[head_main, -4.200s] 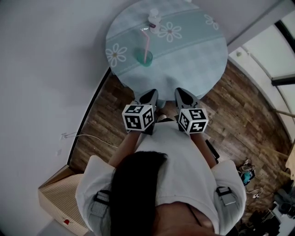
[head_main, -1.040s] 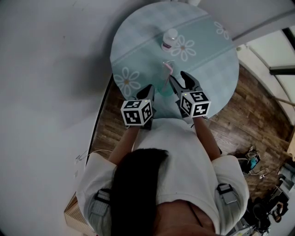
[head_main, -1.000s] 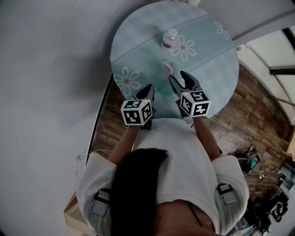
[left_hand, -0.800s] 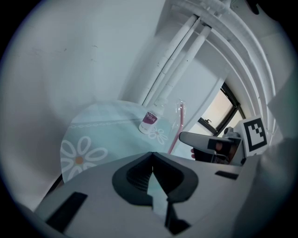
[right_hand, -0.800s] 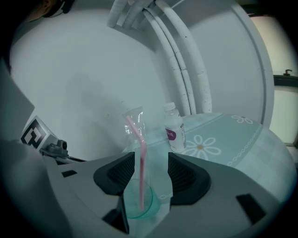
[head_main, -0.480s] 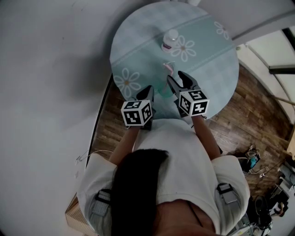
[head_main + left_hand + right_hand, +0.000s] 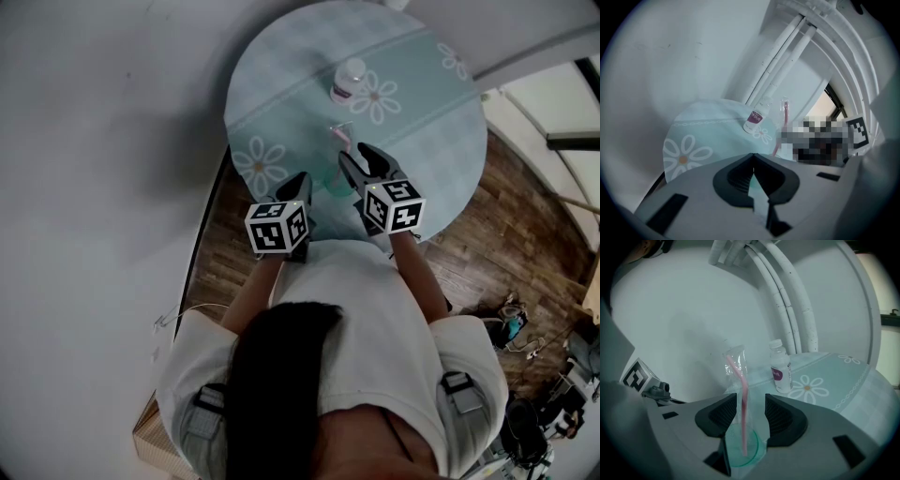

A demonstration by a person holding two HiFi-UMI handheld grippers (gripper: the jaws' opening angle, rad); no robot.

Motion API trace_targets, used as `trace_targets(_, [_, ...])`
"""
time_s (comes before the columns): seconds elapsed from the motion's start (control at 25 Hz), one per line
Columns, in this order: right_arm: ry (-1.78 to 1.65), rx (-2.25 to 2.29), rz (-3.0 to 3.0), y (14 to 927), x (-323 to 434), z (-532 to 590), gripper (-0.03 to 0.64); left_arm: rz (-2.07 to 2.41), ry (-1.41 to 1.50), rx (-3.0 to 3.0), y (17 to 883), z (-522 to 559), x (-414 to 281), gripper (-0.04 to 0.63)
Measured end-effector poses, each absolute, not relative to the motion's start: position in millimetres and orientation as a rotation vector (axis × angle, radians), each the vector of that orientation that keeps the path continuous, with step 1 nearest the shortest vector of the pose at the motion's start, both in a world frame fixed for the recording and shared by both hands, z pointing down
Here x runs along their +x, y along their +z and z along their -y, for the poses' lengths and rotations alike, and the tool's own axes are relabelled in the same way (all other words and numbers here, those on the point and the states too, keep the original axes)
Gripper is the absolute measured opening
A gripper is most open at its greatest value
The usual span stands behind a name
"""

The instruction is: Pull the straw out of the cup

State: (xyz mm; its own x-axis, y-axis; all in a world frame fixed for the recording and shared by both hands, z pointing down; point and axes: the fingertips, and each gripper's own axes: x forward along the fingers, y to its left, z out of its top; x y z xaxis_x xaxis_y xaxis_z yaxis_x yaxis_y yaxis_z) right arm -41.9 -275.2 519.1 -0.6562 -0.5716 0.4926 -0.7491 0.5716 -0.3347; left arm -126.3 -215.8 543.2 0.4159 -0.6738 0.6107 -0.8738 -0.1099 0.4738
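A green cup stands near the front edge of the round teal table. A pink bent straw in a clear wrapper rises out of it. My right gripper is open, one jaw on either side of the straw just above the cup, with small gaps showing. In the head view the straw pokes up ahead of the right gripper, and the cup is half hidden between the grippers. My left gripper is shut and empty, and it sits at the table's edge left of the cup.
A small white bottle with a purple label stands upright further back on the table. White pipes run up the wall behind. Wooden floor lies to the right, with clutter at the far right.
The person has come up to the table. Over the last second the right gripper has shifted left, so its open jaws now flank the straw. The left gripper has barely moved.
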Motion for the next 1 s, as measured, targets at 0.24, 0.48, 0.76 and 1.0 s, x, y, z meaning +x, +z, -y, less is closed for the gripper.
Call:
trace_targets(0.24, [0.745,1.052,2.507,519,-49,272,0.114,1.33,0.305,1.842,545,214,-132,0.009])
trace_targets(0.48, [0.737,1.079,2.5,517,-48,272,0.075,1.333,0.306,1.845,544,213,-136,0.009])
trace_targets(0.76, [0.73,1.103,2.498,517,-48,270,0.058,1.333,0.311,1.846,546,212,-140,0.009])
trace_targets(1.0, [0.744,1.104,2.511,515,-48,269,0.055,1.335,0.315,1.85,546,212,-142,0.009])
